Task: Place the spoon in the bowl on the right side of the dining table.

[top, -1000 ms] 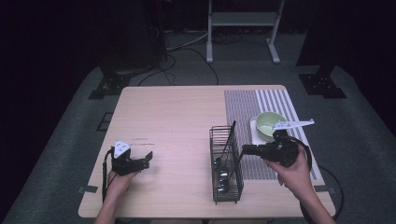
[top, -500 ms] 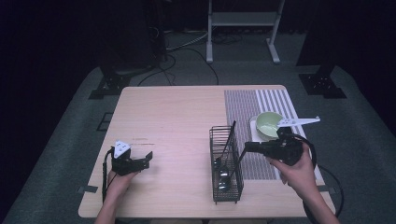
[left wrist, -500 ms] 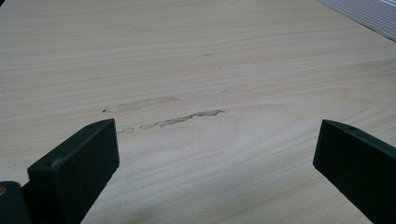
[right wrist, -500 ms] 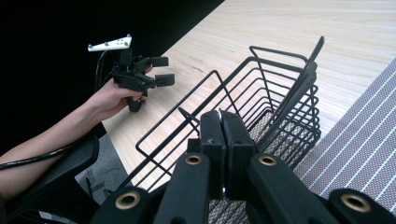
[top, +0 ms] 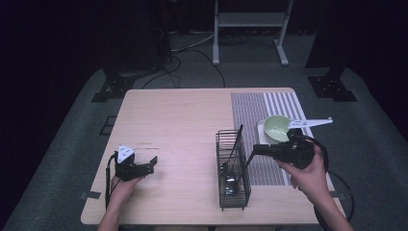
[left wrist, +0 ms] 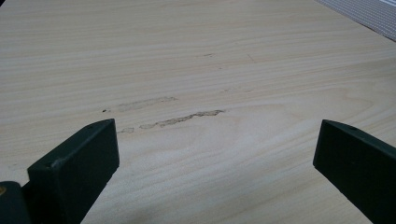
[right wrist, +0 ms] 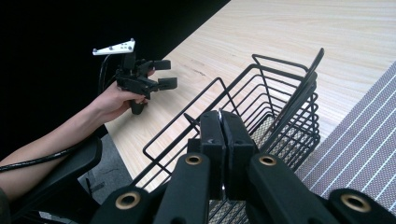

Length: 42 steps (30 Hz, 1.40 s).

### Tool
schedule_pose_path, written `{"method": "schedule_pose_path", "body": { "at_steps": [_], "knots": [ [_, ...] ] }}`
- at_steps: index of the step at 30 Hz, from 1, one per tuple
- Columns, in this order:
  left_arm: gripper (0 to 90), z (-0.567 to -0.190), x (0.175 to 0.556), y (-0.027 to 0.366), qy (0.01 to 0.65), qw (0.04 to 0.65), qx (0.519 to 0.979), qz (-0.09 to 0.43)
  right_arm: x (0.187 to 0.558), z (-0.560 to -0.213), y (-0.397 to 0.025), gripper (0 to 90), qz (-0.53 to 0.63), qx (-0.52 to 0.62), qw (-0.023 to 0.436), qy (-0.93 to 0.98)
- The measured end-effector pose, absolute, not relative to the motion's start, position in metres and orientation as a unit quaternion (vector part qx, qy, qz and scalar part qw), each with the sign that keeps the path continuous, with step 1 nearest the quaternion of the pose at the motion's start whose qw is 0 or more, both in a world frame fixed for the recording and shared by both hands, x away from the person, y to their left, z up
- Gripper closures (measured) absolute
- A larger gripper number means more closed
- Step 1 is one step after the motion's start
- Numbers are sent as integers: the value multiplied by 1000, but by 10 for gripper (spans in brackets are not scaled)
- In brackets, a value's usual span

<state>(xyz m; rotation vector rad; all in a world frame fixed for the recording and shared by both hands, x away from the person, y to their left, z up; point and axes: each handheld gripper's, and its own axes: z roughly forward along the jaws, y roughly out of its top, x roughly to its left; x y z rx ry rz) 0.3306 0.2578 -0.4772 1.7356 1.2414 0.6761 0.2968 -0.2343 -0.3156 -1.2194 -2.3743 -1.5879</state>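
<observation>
Right gripper (top: 253, 150): it hangs beside the right wall of the wire basket (top: 233, 169), near the top rim. In the right gripper view the jaws are pressed together; I cannot tell if a thin wire or handle sits between them.
Left gripper (top: 150, 165): released, jaws wide apart over bare wood, resting at the left front part of the table (top: 183, 115) (well apart from the basket).
Basket: it stands upright on the table, just beside the striped mat (top: 269, 108). Inside lie a spoon (top: 230, 182) and a dark utensil (top: 234, 144) that leans up against the back rim.
Bowl (top: 277, 127): a green bowl stands on the mat, behind the right gripper.
Risk, tipping: the basket is light and tall, so a sideways pull or push at its rim could tilt it and spill the utensils.
Risk, bowl: a wide swing of the right hand backwards could knock the bowl, because it is near.
Risk, grip: a thin wire or handle may slip out of flat jaws.
</observation>
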Motion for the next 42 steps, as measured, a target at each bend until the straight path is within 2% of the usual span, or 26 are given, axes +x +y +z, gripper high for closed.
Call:
{"method": "schedule_pose_path", "body": {
  "at_steps": [42],
  "knots": [
    [0,-477,331,258,500,437,697,272,301,-280,-241,885,-529,-395,14,-751]
  ]
}}
